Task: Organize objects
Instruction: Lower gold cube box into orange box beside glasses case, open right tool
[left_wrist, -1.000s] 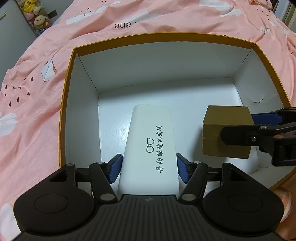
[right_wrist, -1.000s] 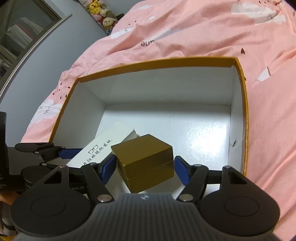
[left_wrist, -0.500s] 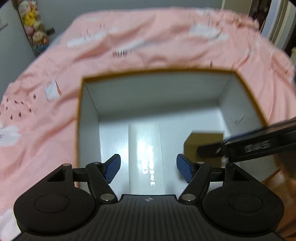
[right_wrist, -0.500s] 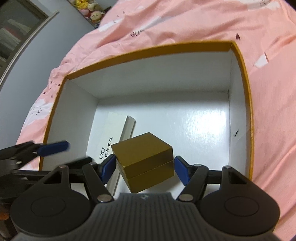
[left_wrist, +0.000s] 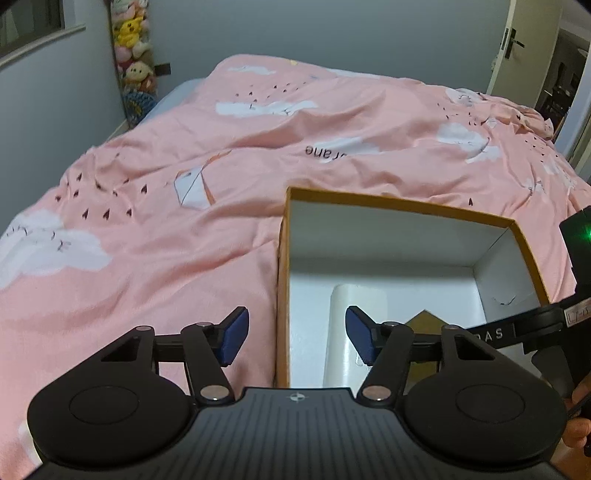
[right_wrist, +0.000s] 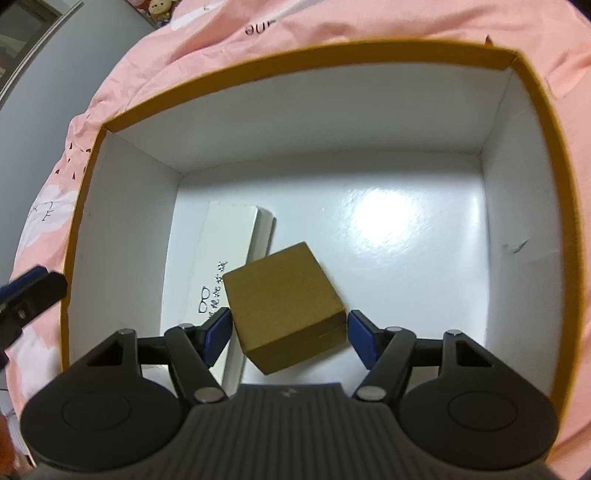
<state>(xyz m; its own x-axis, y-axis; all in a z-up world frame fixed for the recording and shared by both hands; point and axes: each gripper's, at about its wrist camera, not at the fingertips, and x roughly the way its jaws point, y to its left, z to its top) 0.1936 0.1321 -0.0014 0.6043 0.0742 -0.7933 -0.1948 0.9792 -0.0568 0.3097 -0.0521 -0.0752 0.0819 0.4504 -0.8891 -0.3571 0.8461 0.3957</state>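
An open orange-rimmed box with a white inside lies on the pink bed. On its floor at the left lies a white glasses case with black print. My right gripper is shut on a small gold box, tilted low inside the big box beside the case. My left gripper hovers above the left wall of the orange-rimmed box; its jaws are closing with nothing between them. The glasses case shows beyond its right pad, and the gold box's corner pokes up behind that finger.
The pink duvet with cloud prints spreads around the box. Plush toys hang at the grey wall at the back left. A door stands at the far right. A hand shows at the right edge.
My left gripper let go of the white case, rose and drew back to the left, out over the box's left wall. The right gripper carried the gold box lower into the big box.
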